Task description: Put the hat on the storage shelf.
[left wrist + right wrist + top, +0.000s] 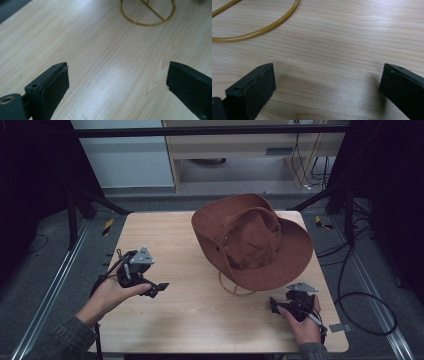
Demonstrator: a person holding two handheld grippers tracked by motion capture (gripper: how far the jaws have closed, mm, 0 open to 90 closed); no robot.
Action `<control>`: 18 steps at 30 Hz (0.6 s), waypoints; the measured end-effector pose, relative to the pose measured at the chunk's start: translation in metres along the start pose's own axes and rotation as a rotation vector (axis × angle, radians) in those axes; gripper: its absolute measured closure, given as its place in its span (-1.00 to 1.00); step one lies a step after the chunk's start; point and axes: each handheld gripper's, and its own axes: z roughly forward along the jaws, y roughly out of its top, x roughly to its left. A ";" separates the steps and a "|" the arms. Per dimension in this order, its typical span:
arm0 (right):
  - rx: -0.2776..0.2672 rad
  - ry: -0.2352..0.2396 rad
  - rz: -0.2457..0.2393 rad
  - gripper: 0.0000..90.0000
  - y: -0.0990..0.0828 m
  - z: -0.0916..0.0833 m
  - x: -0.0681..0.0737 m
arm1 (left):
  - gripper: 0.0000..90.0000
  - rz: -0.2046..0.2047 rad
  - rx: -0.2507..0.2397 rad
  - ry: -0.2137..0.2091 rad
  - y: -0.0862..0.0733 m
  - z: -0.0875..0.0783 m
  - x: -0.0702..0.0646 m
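Observation:
A brown wide-brimmed hat (252,240) rests tilted on a gold wire stand (235,289) near the middle right of the wooden table (200,320). The stand's ring base (147,13) lies ahead of my left gripper (117,82), whose jaws stand wide apart over bare wood. In the high view that left gripper (159,289) is held at the table's left, pointing toward the stand. My right gripper (273,306) sits low at the front right, just below the hat's brim, open with nothing between its jaws (328,85). The ring base (259,30) curves past its upper left.
Black cables (360,295) lie on the floor right of the table. Metal rails (55,285) run along both sides. A small grey plate (340,327) lies near the table's front right corner. Dark frame legs (80,205) stand at the back corners.

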 end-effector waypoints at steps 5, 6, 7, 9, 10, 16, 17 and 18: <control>0.000 0.000 -0.004 -0.99 0.000 0.000 0.000 | -0.91 -0.014 0.019 0.011 -0.015 0.007 0.003; -0.001 0.000 -0.005 -0.99 0.000 0.000 0.000 | -0.91 -0.017 0.020 0.014 -0.017 0.008 0.003; 0.002 0.000 -0.002 -0.99 0.000 0.000 0.000 | -0.91 -0.021 0.026 0.011 -0.021 0.010 0.003; -0.001 0.000 -0.005 -0.99 0.000 0.000 0.000 | -0.91 -0.023 0.028 0.013 -0.023 0.011 0.004; 0.002 0.000 -0.003 -0.99 0.000 0.000 0.000 | -0.91 -0.029 0.035 0.015 -0.026 0.013 0.004; -0.001 -0.001 -0.008 -0.99 0.000 0.000 0.000 | -0.91 -0.066 0.051 0.016 -0.042 0.020 0.011; -0.001 -0.001 -0.008 -0.99 0.000 0.000 0.000 | -0.90 -0.076 0.055 0.022 -0.046 0.021 0.013; -0.001 -0.001 -0.008 -0.99 0.000 0.000 0.000 | -0.90 -0.085 0.055 0.027 -0.049 0.022 0.015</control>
